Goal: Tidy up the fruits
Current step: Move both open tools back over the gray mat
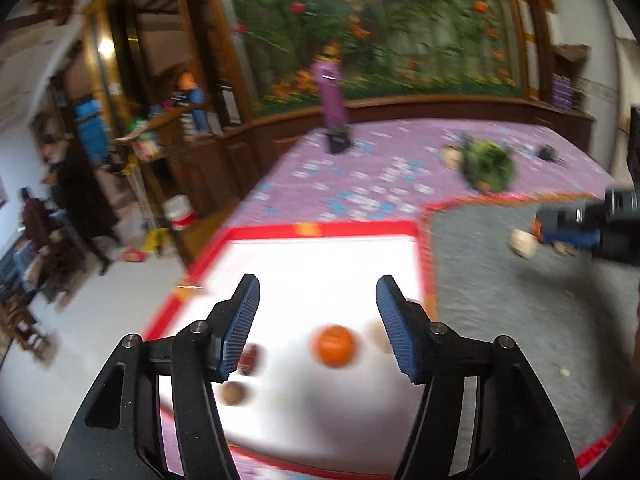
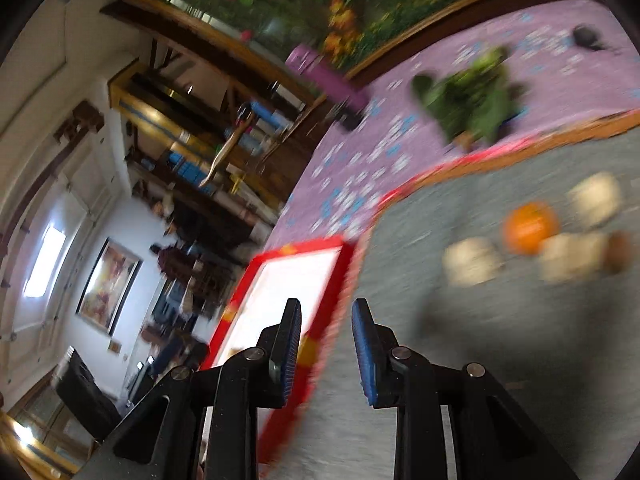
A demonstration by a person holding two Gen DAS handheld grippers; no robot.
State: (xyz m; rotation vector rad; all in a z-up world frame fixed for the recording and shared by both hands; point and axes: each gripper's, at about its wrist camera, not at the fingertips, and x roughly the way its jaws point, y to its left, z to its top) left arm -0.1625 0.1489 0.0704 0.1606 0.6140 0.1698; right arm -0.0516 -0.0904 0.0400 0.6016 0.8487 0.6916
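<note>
My left gripper (image 1: 318,282) hovers open over a white tray with a red rim (image 1: 320,229), with nothing between its fingers. On the tray lie an orange fruit (image 1: 334,345), a small dark red fruit (image 1: 250,358), a brown round fruit (image 1: 233,394) and a pale piece (image 1: 378,336). My right gripper (image 2: 327,304) hangs above the seam between the tray's red rim (image 2: 304,249) and a grey mat (image 2: 440,340), its jaws narrowly apart and empty. Further along the mat lie another orange fruit (image 2: 530,226), a brown fruit (image 2: 618,256) and pale blurred pieces (image 2: 472,260).
A green leafy bunch (image 1: 488,164) and a small dark object (image 1: 546,154) lie on the purple flowered cloth (image 1: 360,176) behind the mat. A purple bottle on a dark stand (image 1: 332,96) rises at the table's far edge. The table drops off at the left.
</note>
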